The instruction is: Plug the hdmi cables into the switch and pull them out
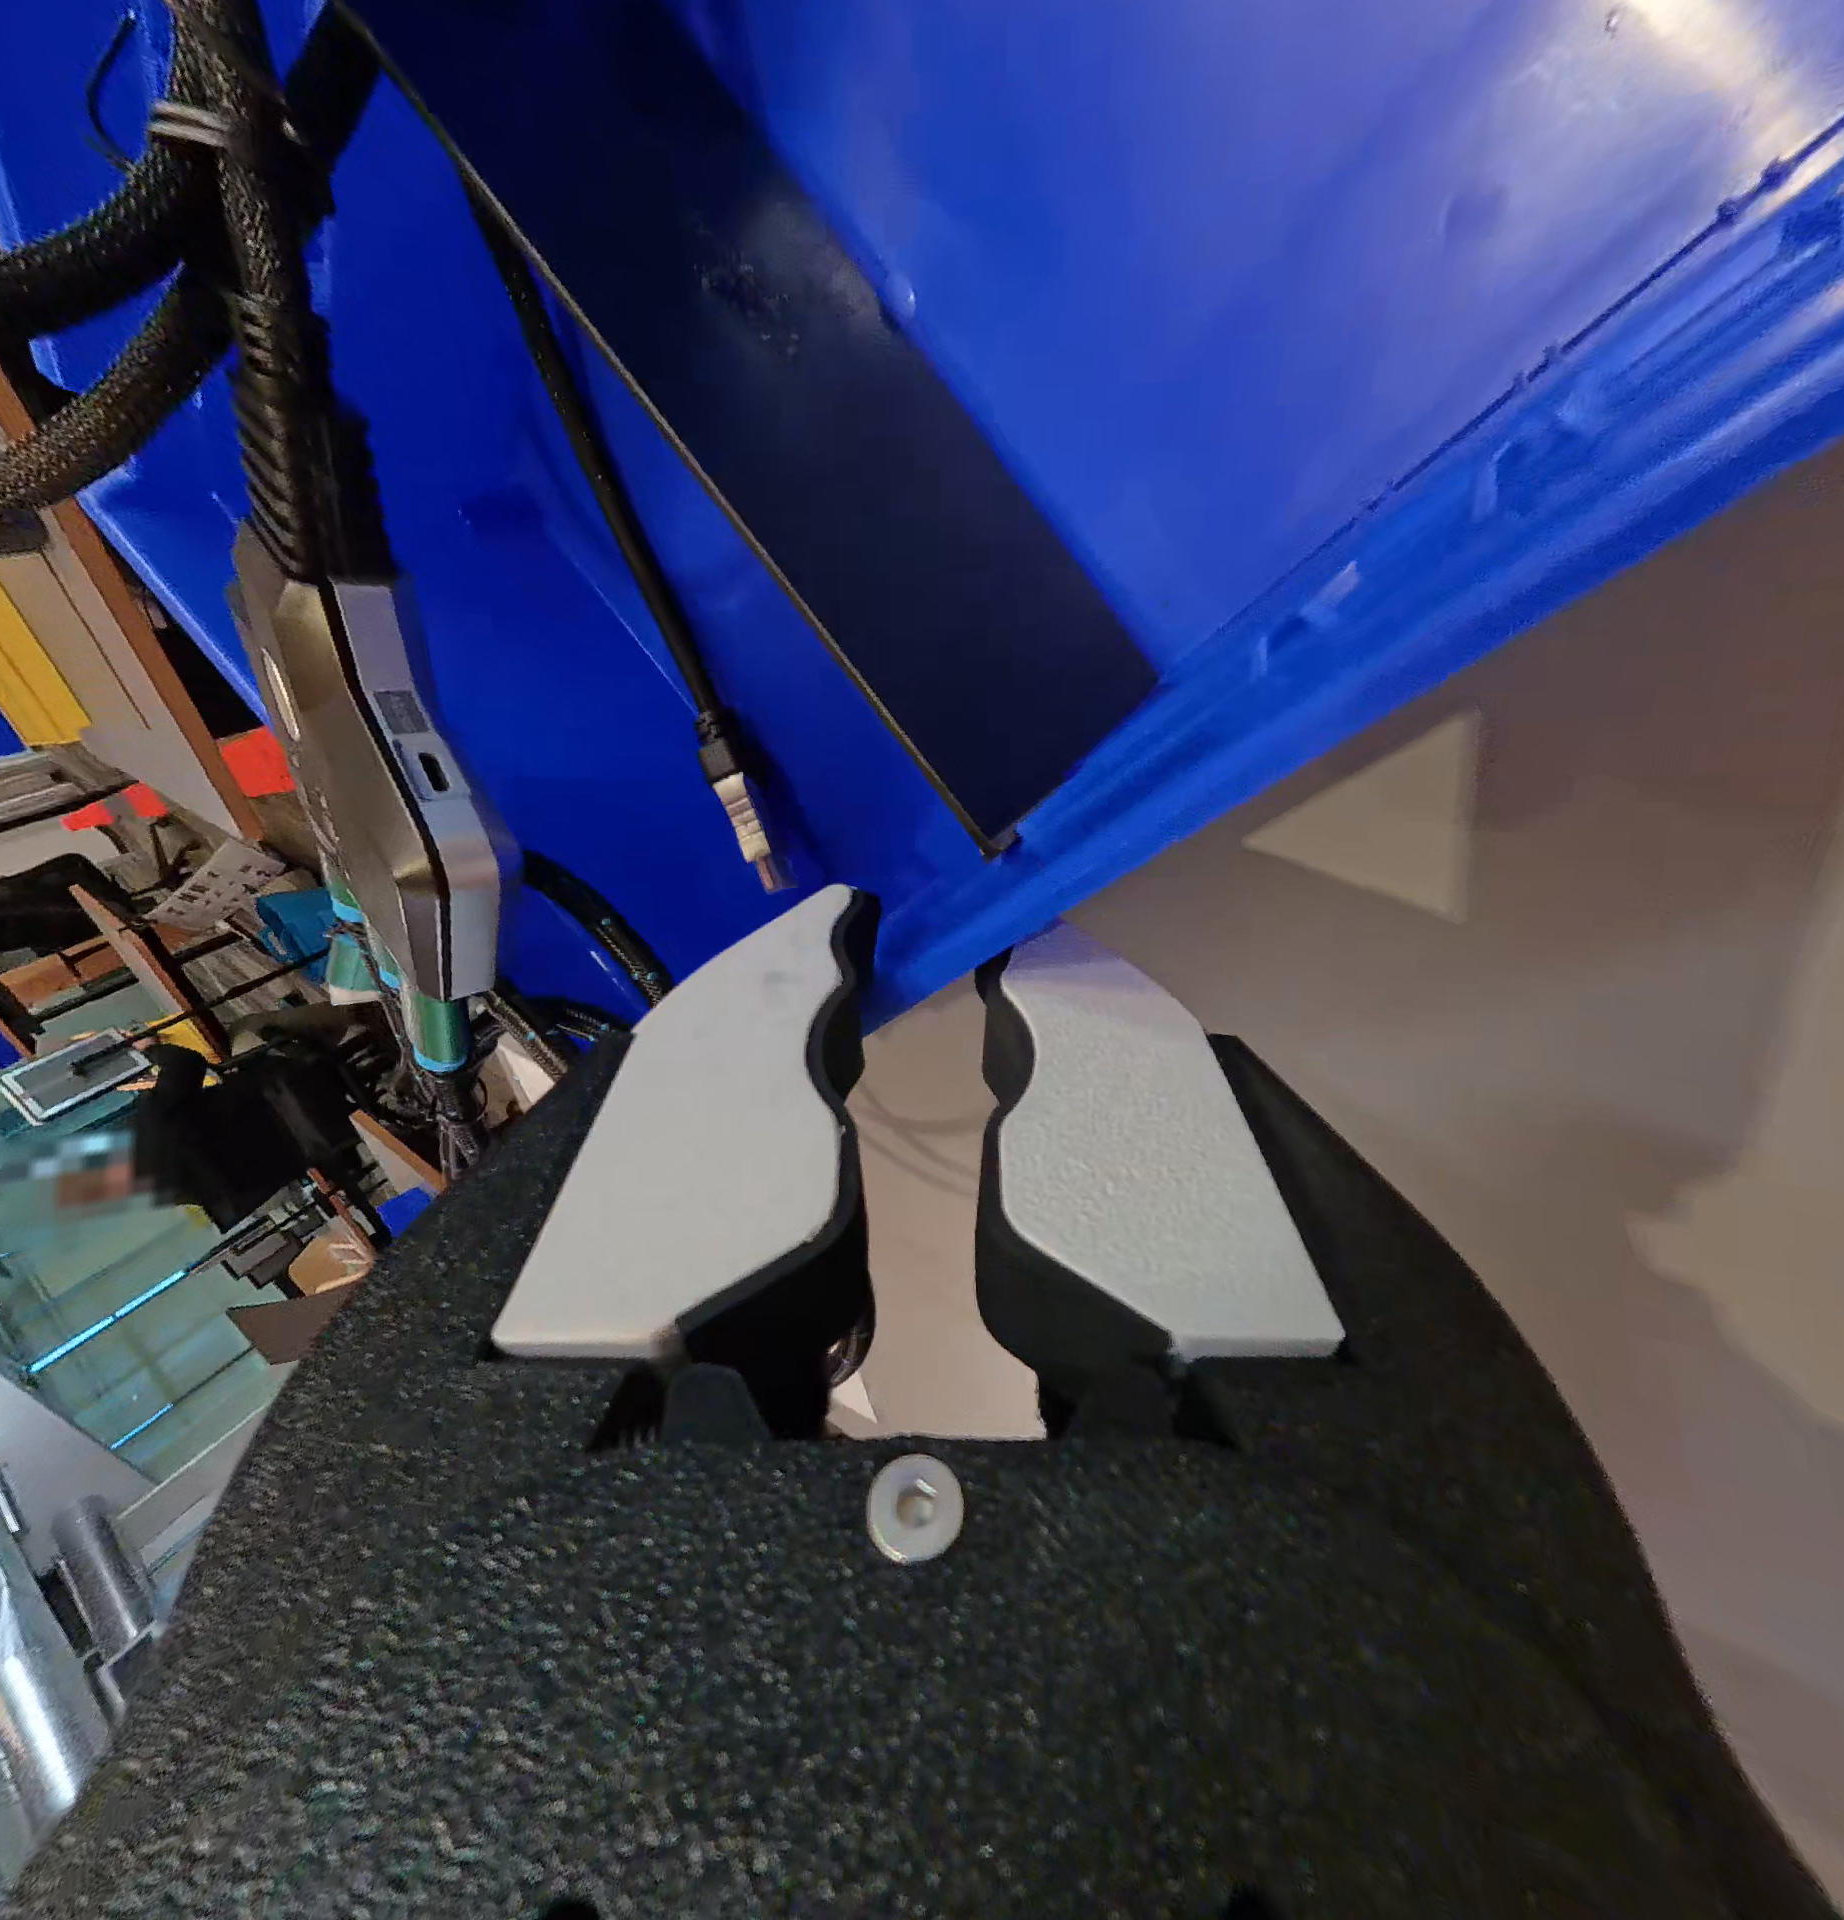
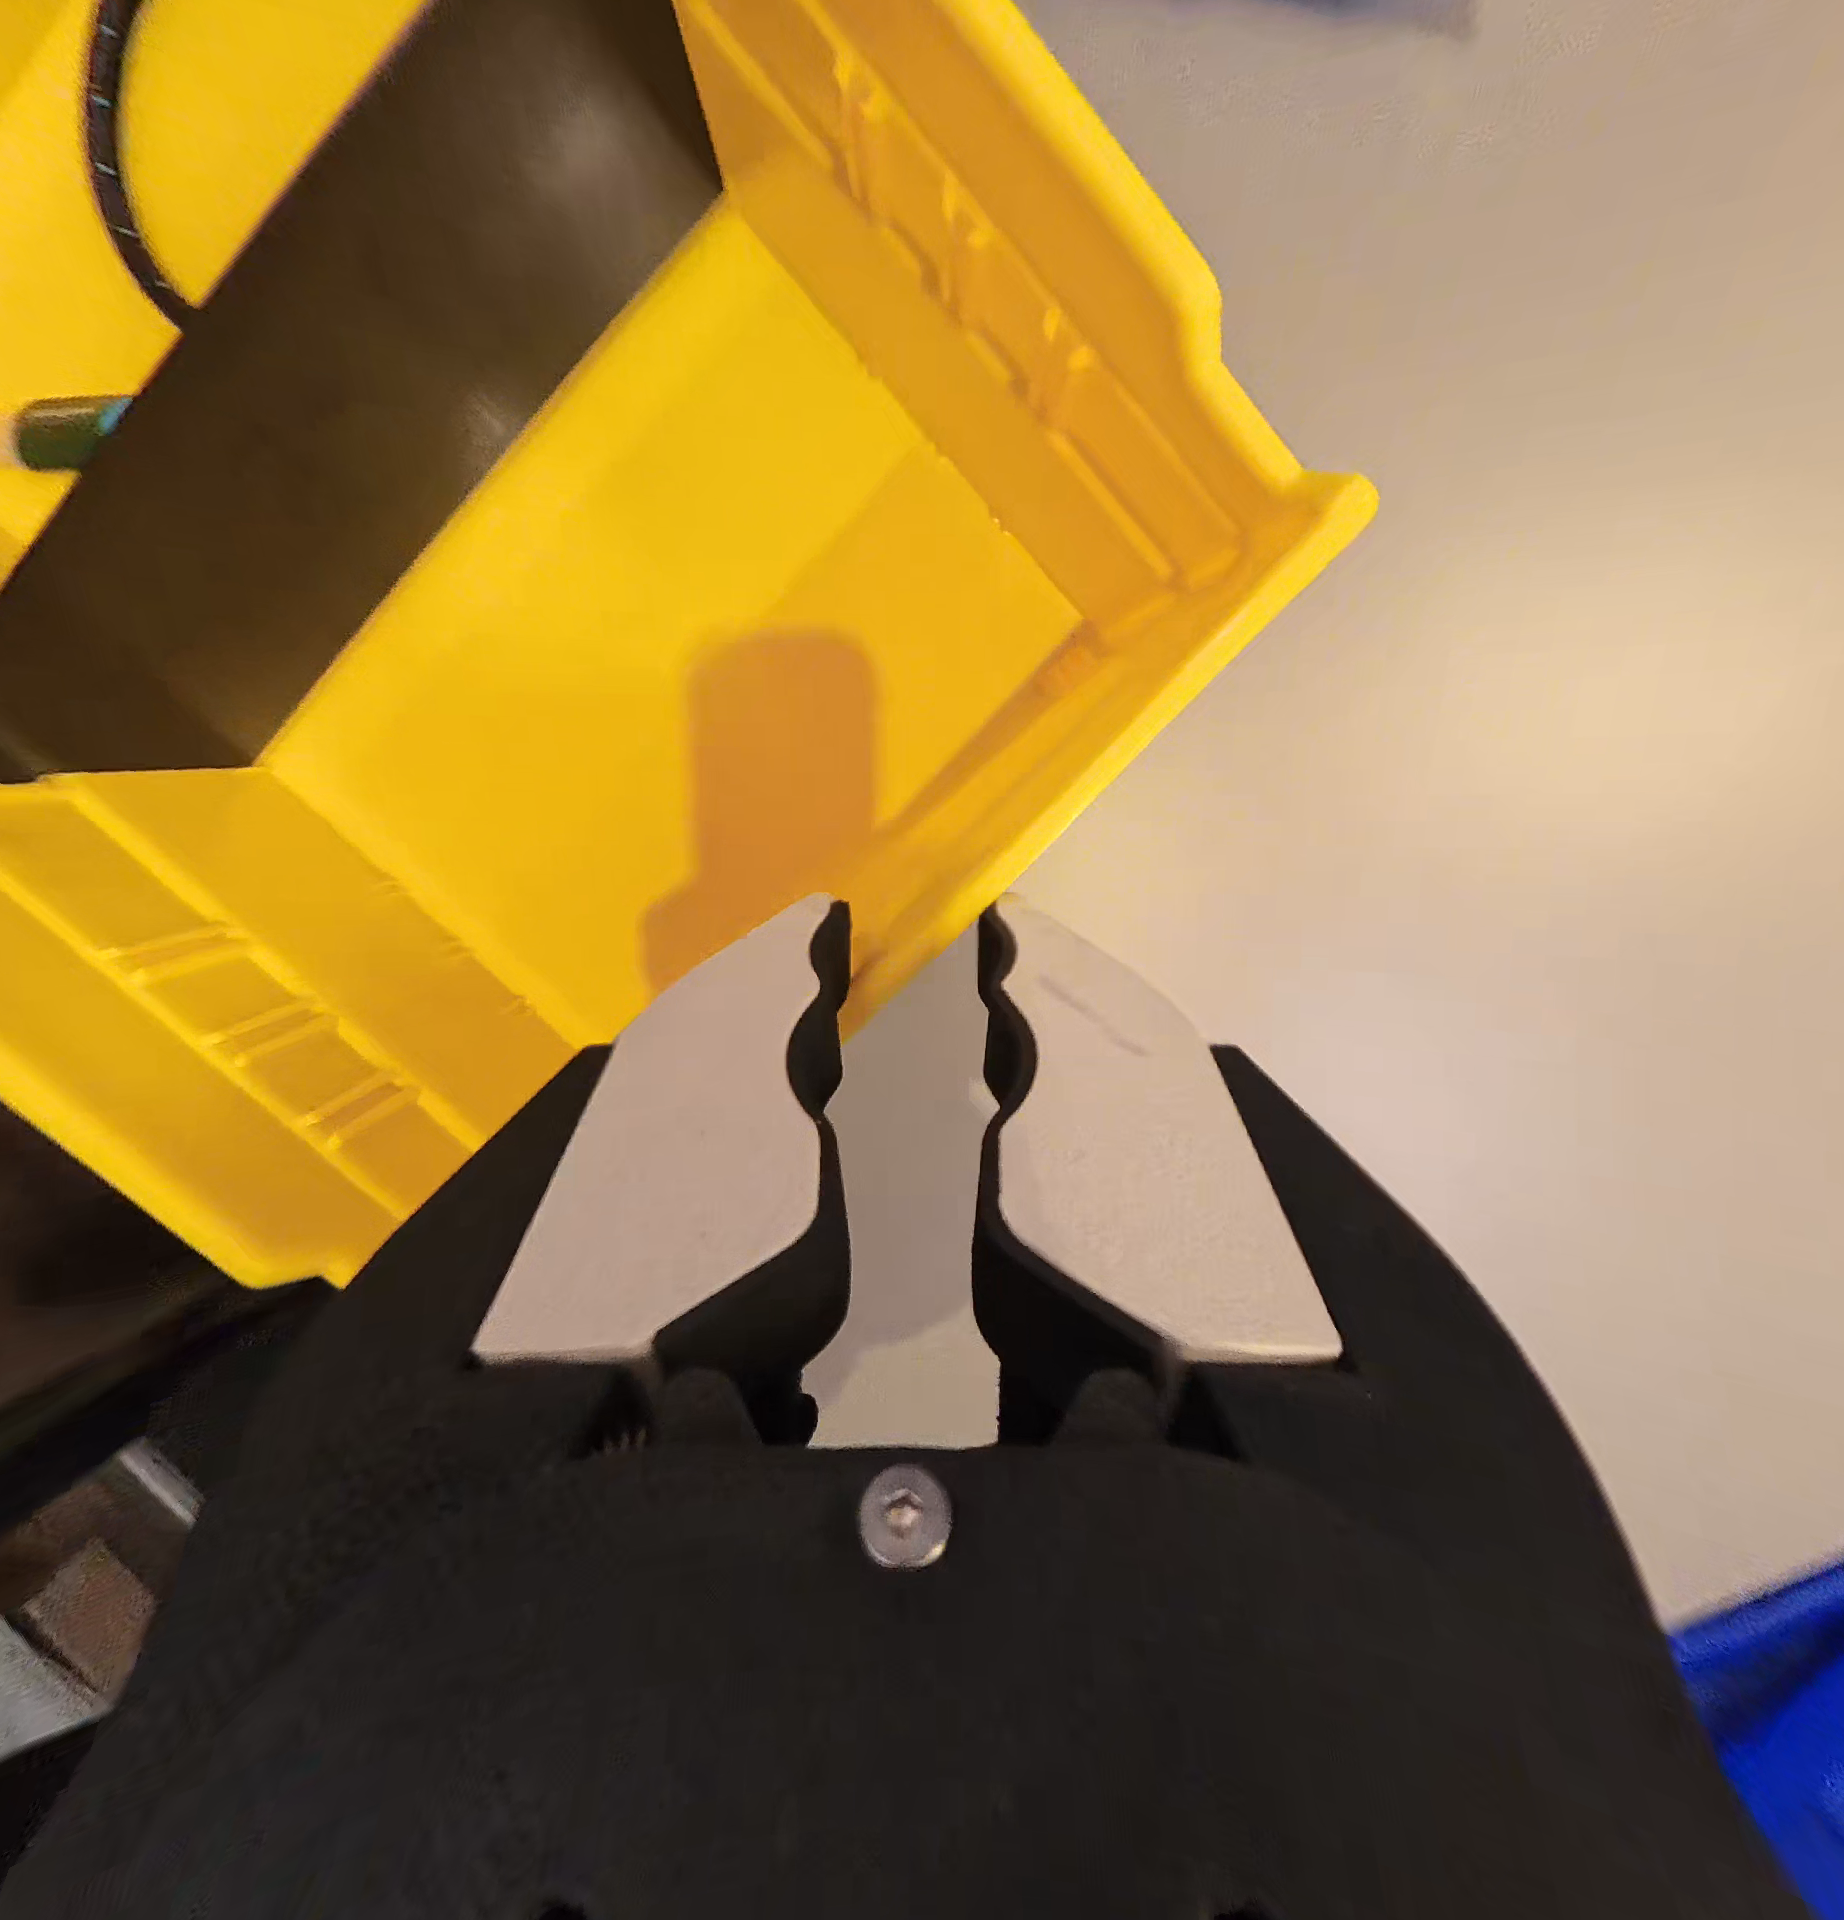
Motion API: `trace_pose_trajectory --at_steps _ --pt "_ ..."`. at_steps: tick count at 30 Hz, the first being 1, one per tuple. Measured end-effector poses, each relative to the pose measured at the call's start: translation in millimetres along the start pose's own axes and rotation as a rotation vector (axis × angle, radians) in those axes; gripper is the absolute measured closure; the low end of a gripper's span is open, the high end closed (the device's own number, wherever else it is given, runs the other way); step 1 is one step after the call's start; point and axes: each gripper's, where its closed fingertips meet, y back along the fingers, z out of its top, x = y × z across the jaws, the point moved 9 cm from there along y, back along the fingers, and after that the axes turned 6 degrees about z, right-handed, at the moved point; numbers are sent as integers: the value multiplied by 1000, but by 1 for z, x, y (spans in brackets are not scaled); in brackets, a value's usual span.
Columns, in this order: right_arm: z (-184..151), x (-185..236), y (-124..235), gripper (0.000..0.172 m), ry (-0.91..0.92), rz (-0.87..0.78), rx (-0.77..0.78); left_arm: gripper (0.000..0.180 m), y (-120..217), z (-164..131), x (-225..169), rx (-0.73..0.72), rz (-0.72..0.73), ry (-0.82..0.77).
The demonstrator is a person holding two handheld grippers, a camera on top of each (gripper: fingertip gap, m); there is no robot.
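L tongs [image 1: 923, 961] clamp the rim of a blue plastic bin [image 1: 1261, 312]; R tongs [image 2: 916, 925] clamp a yellow plastic bin's [image 2: 689, 582] rim, above pale surface [image 2: 1520, 831]. Both bins tilted: narrow edge grips could slip. Loose black cable [image 1: 606, 499] w/ plug may spill out.

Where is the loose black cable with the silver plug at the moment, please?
In the left wrist view, the black cable hangs inside the blue bin, its silver plug just above the left tool, right of the grey adapter.

No writing in either view is clear enough to read
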Motion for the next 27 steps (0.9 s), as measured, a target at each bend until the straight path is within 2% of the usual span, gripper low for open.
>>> trace_pose_trajectory --at_steps 3,12,19,27 --pt "-9 -19 8 151 9 -87 98 161 1 -28 -4 -7 5 -15" --pt "-21 -78 23 153 2 -235 273 166 7 -117 -19 -16 15 -238" --pt "-14 -128 23 153 -21 -404 345 167 8 -200 -27 18 -2 -378" --pt "3 -165 18 150 -19 -502 341 163 -4 -289 -26 108 45 -510"
